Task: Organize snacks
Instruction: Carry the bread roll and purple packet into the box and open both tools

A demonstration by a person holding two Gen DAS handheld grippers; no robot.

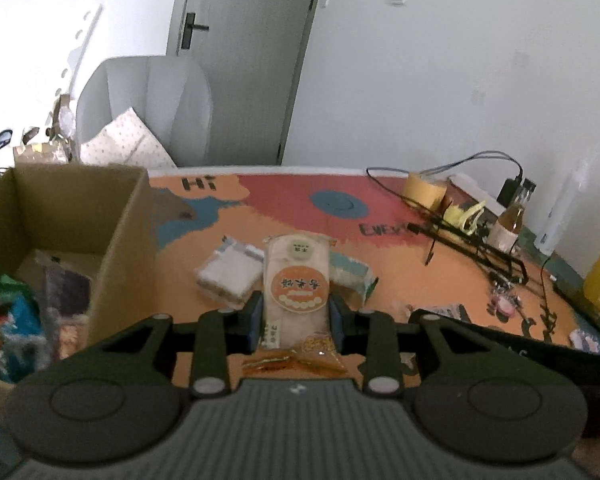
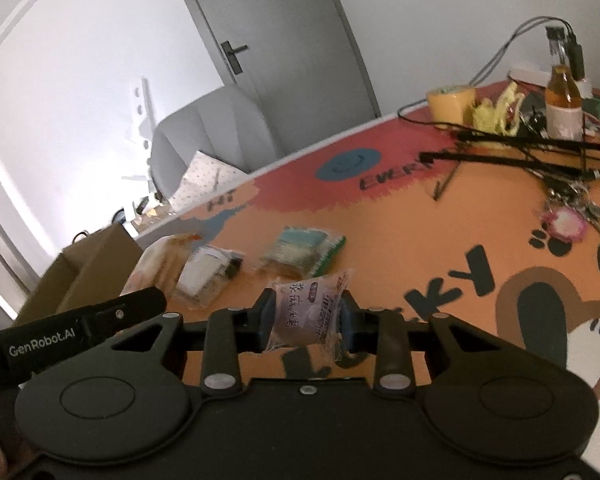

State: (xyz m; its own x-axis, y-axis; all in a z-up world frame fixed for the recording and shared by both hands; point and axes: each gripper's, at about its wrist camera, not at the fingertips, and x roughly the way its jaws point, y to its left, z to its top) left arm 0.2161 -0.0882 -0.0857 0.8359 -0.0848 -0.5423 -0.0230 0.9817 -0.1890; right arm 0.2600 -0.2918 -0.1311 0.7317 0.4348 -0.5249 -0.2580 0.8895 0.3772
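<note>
Cardboard, brown and open-topped, makes up the box (image 1: 80, 216) at the left edge of the left wrist view, and it already holds a jumble of coloured snack packets (image 1: 16, 320), so part of the sorting looks done. Both tools are loaded now. The left hand-held gripper (image 1: 296, 316) is clenched on a tall pale rice-cake packet with a round orange label (image 1: 296, 280), held upright above the bench (image 1: 400, 264), just right of the box wall. The right hand-held gripper (image 2: 306, 316) is clamped on a small clear-wrapped purple sweet with printed characters (image 2: 306, 312), lifted off the orange mat.

Two packets are left lying mid-bench: a white and grey wrapped square (image 2: 208, 276) and a teal-striped wrapped one (image 2: 304, 250). My guess is roughly half remains, counting the two in hand.

Upper right of the right view is clutter well apart from the snacks: a yellow tape roll (image 2: 450, 102), an amber glass bottle (image 2: 563, 100), a black wire rack (image 2: 540, 152) and a bunch of keys (image 2: 568, 216). Nothing blocks the way to the box, though its near wall must be cleared.
</note>
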